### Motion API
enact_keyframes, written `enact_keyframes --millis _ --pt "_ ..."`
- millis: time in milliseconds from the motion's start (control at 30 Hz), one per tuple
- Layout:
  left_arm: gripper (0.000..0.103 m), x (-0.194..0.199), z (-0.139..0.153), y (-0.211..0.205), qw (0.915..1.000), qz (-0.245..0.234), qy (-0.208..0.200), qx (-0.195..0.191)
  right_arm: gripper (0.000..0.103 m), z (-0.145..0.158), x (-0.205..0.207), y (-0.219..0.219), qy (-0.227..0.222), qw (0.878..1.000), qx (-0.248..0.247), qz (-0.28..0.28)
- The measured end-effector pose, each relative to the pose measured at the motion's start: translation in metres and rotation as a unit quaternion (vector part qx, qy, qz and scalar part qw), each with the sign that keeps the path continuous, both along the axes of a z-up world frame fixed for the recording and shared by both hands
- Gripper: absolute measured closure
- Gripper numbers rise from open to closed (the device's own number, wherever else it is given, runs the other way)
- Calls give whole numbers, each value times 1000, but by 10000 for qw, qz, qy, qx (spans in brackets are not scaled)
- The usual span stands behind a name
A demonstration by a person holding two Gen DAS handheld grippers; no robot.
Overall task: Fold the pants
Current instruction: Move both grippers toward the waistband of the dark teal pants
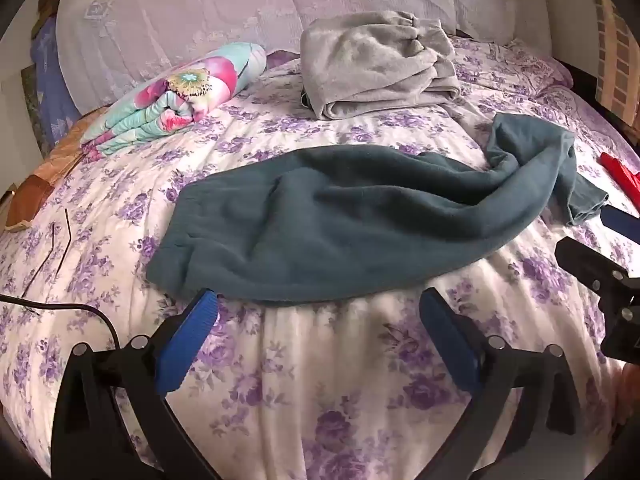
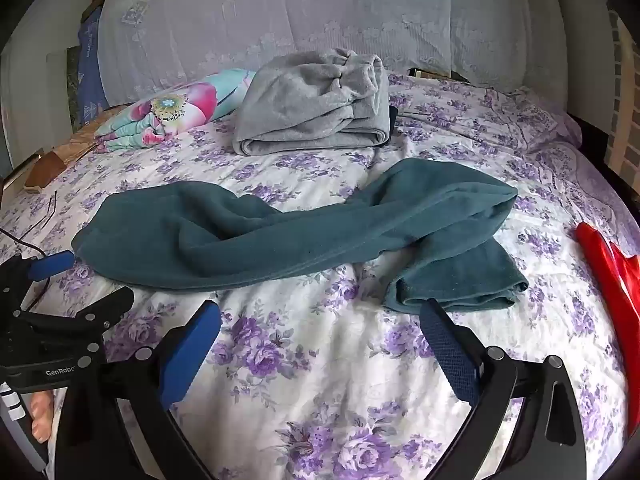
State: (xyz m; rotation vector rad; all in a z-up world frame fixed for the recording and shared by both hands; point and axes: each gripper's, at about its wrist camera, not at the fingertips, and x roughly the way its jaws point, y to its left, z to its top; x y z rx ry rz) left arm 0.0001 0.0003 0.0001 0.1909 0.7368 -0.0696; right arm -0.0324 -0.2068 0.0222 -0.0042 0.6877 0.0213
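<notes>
Teal fleece pants (image 1: 340,216) lie stretched sideways across the purple-flowered white bedspread (image 1: 320,380) in the left wrist view, waistband end to the left, legs trailing right into a twisted bunch. The left gripper (image 1: 318,310) hovers just short of the near hem, its blue-padded jaws spread wide with nothing between them. Beyond sit a folded grey fleece garment (image 1: 376,64) and a rolled floral quilt (image 1: 176,96); a black cable (image 1: 80,312) runs in from the left.

From the right wrist view, the same pants (image 2: 256,240) show one leg end doubled over near the right gripper (image 2: 320,316), which is likewise wide apart and empty, one pad close to that cuff. A shiny red object (image 2: 608,280) lies at the right edge.

Risk, as I judge it: the legs are twisted and overlapped, so a pinch at the cuff may catch only one layer, and lifting would drag the bunch into a crooked fold. Soft bedding could also get nipped along with the fleece.
</notes>
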Motion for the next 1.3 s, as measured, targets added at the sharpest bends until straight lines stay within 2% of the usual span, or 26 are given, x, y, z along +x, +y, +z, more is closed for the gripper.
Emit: enact_keyframes --millis 100,133,267,767,1300 --pt "5 -1 0 -1 9999 110 12 -46 3 1 1 1 11 10000 12 -8" --pt "5 2 -2 5 9997 94 77 -197 3 1 1 1 6 10000 17 -13" --pt "5 2 -3 13 9992 129 83 -363 3 1 -1 -3 -22 10000 19 -45" --pt "5 -3 8 22 9987 265 -80 -438 3 2 -3 -8 -59 9997 96 -223" --pt "5 -1 7 26 9982 361 -95 -469 3 2 -3 -11 -66 9994 173 -294"
